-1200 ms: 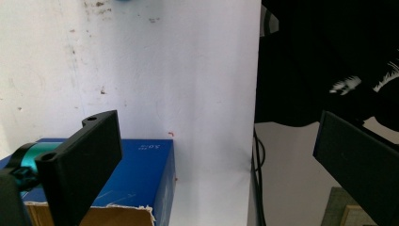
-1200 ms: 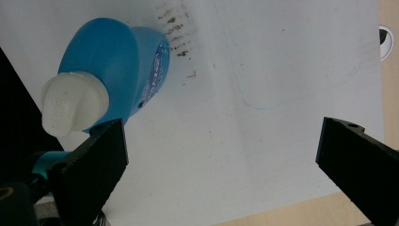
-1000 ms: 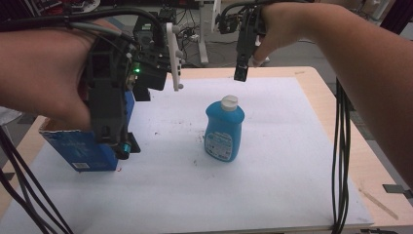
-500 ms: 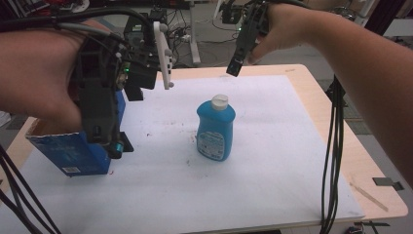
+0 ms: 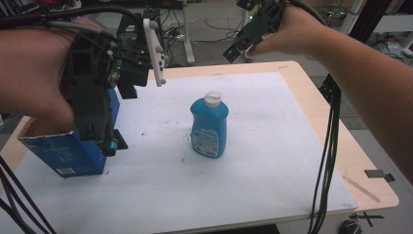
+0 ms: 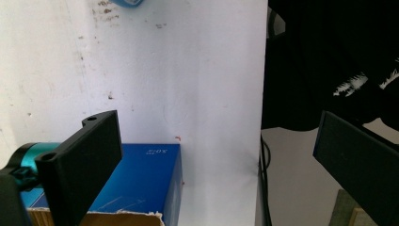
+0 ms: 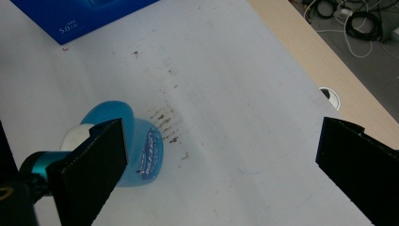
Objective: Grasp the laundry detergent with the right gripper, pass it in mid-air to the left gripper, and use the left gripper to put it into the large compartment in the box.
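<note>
A blue bottle [image 5: 209,129] with a white cap stands upright mid-table on the white sheet [image 5: 263,146]. To its left stands a blue cardboard box [image 5: 73,153], its top torn open. My left gripper [image 5: 104,139] points down over the box's right end. In the left gripper view this gripper [image 6: 216,127] is open, one jaw above the box [image 6: 141,174], nothing between the jaws. My right gripper [image 5: 238,48] hovers high beyond the bottle, tilted. In the right gripper view it [image 7: 223,132] is open and empty, with the bottle [image 7: 136,150] below its left jaw and the box [image 7: 84,14] farther off.
The white sheet covers most of a wooden table [image 5: 321,112], with bare wood along the right and far edges. A round cable hole [image 7: 329,94] sits in the wood. Black cables [image 5: 328,146] hang at the right side. Desk legs and wiring lie beyond the far edge.
The right gripper has risen slightly and tilted over more above the far side. The left gripper stays over the box. Bottle and box have not moved on the sheet.
</note>
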A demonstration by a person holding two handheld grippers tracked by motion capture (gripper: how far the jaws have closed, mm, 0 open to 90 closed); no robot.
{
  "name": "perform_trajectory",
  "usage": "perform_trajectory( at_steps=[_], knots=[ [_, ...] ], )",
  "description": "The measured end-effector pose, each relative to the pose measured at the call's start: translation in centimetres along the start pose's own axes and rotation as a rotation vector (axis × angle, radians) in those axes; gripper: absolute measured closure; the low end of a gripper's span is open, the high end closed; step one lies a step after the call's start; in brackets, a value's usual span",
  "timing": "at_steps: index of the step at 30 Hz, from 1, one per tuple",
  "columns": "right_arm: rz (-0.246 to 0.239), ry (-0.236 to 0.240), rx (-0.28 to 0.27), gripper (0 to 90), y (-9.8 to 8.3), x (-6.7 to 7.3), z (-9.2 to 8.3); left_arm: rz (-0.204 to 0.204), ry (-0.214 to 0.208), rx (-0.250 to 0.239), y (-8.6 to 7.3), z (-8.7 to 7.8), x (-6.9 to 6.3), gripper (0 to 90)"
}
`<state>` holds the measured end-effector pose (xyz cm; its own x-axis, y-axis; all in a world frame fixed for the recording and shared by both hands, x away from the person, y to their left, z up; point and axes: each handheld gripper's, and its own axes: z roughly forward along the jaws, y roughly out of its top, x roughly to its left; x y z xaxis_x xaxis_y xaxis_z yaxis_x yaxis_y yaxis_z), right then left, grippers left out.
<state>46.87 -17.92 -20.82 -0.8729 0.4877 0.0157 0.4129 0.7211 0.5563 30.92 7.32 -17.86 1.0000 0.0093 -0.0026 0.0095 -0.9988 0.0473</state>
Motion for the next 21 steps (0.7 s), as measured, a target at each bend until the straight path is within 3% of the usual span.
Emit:
perform_trajectory(
  at_steps=[1, 9, 13, 21],
  knots=[
    [-0.001, -0.002, -0.028, 1.9, -0.8, 0.2, -0.2, 0.002, 0.0, 0.001, 0.0, 0.0, 0.0, 1.7],
    [0.021, -0.003, -0.08, 1.9, -4.1, 0.9, -0.6, 0.009, 0.003, -0.001, 0.1, -0.1, -0.2, 1.7],
    [0.033, 0.0, -0.13, 1.9, -6.7, 1.7, -0.7, 0.004, 0.006, -0.006, -0.1, -0.1, -0.2, 1.7],
    [0.051, -0.008, -0.206, 1.8, -10.2, 3.0, -0.4, 0.007, 0.0, -0.006, 0.0, 0.3, -0.4, 1.7]
  ],
)
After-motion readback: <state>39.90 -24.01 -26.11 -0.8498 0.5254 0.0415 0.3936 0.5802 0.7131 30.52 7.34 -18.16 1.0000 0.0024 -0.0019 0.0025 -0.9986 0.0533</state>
